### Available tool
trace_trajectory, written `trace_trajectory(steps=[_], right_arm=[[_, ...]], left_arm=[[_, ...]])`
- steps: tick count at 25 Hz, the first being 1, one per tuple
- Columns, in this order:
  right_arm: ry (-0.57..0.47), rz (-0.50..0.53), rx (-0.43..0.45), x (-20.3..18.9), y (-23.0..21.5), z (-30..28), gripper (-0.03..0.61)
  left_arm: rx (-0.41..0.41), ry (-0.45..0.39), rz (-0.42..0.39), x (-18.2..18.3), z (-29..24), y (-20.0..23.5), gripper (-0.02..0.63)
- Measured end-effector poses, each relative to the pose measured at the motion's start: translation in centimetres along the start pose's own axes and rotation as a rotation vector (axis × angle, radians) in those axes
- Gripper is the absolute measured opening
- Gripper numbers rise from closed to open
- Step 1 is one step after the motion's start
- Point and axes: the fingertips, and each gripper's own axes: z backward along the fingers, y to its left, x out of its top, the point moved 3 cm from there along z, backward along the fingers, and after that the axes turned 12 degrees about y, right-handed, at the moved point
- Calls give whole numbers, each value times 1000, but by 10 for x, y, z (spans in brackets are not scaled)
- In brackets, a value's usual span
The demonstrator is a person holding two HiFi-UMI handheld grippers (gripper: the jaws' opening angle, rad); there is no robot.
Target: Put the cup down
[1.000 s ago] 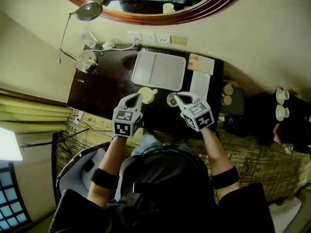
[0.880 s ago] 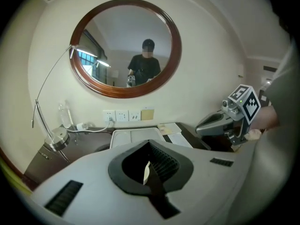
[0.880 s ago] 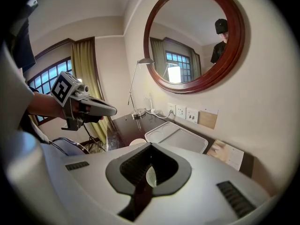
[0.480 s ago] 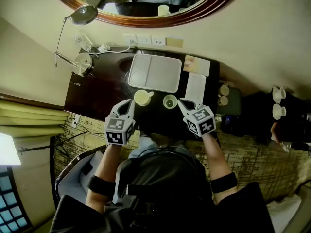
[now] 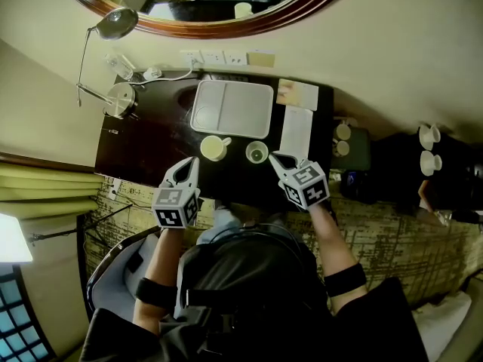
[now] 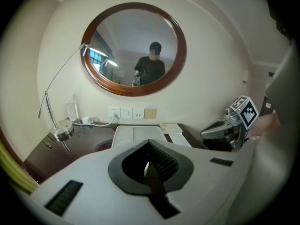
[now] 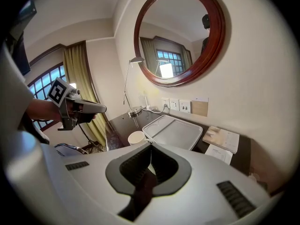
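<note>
A cream cup [image 5: 214,148] with a handle stands on the dark desk [image 5: 151,142], just in front of the white tray [image 5: 231,108]. To its right on the desk is a smaller cup [image 5: 256,153] with a greenish inside. My left gripper [image 5: 192,161] is shut and empty, a short way short of the cream cup on the near left. My right gripper [image 5: 273,156] is shut and empty too, its tip close beside the smaller cup. In the right gripper view the cream cup [image 7: 137,137] shows past the shut jaws, with the left gripper [image 7: 96,108] further left.
A desk lamp [image 5: 119,96] and a water bottle [image 5: 119,65] stand at the desk's far left. Papers [image 5: 297,119] lie right of the tray. Wall sockets [image 5: 213,57] and a round mirror [image 5: 196,6] are behind. A side table with cups [image 5: 427,148] is at the right.
Both grippers have pulled back from the two cups towards the person. The cups stay standing on the desk.
</note>
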Motion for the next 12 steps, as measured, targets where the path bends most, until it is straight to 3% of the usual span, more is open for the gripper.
trace_trajectory(steps=[6, 12], right_arm=[[4, -11, -34, -16, -5, -5, 62], [33, 16, -16, -30, 2, -22, 344]], left_arm=[[6, 17, 4, -8, -1, -1, 4], [13, 37, 14, -18, 0, -3, 4]])
